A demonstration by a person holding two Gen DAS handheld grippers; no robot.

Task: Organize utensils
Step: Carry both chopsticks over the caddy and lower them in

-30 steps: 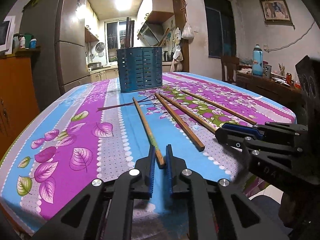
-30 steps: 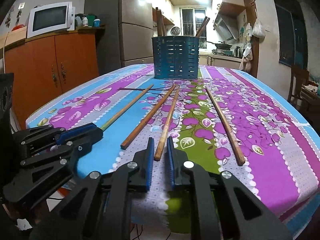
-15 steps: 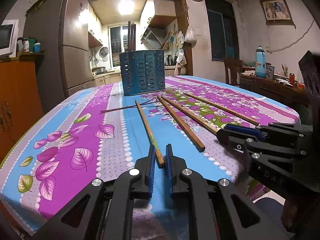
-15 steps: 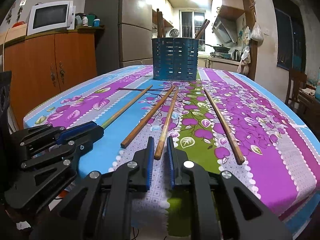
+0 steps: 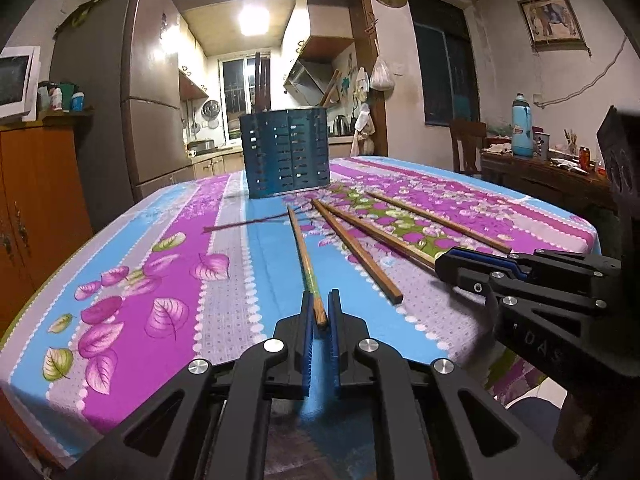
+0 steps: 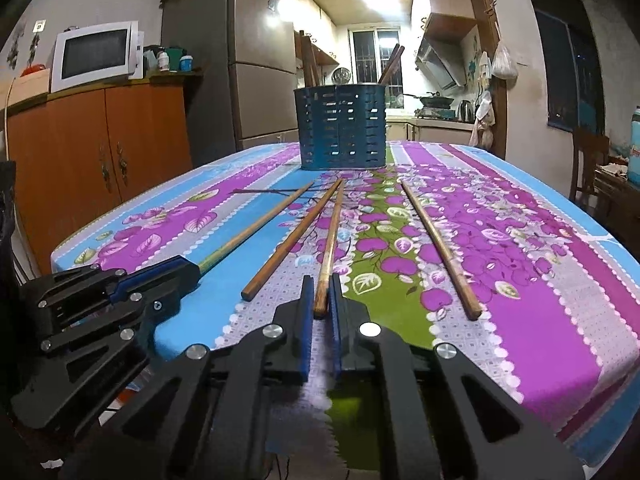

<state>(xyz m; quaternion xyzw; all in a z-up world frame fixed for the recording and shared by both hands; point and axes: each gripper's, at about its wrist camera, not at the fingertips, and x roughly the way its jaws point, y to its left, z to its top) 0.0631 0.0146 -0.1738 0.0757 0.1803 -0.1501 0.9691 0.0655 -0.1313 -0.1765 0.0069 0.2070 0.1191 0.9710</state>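
Note:
Several wooden chopsticks lie on the flowered tablecloth (image 5: 168, 264). My left gripper (image 5: 320, 300) holds the near end of the leftmost chopstick (image 5: 306, 256), its jaws closing tight on it. My right gripper (image 6: 323, 284) clamps the near end of another chopstick (image 6: 332, 236), its jaws closing too. Each gripper also shows in the other's view: the right gripper (image 5: 452, 262) and the left gripper (image 6: 188, 268). Two loose chopsticks (image 6: 288, 244) (image 6: 438, 244) lie beside the held ones. The blue slotted holder (image 5: 286, 152) (image 6: 340, 128) stands at the table's far side with a few sticks in it.
An orange cabinet (image 6: 100, 148) with a microwave (image 6: 96, 54) and a grey fridge (image 6: 256, 60) stand left of the table. On the right are a wooden chair (image 5: 466, 140) and a side table (image 5: 552, 176) with a blue bottle. The near table edge is just under both grippers.
Both grippers' jaws have narrowed onto the chopstick ends that lay between them. Neither hand has shifted noticeably, and the loose chopsticks lie as before.

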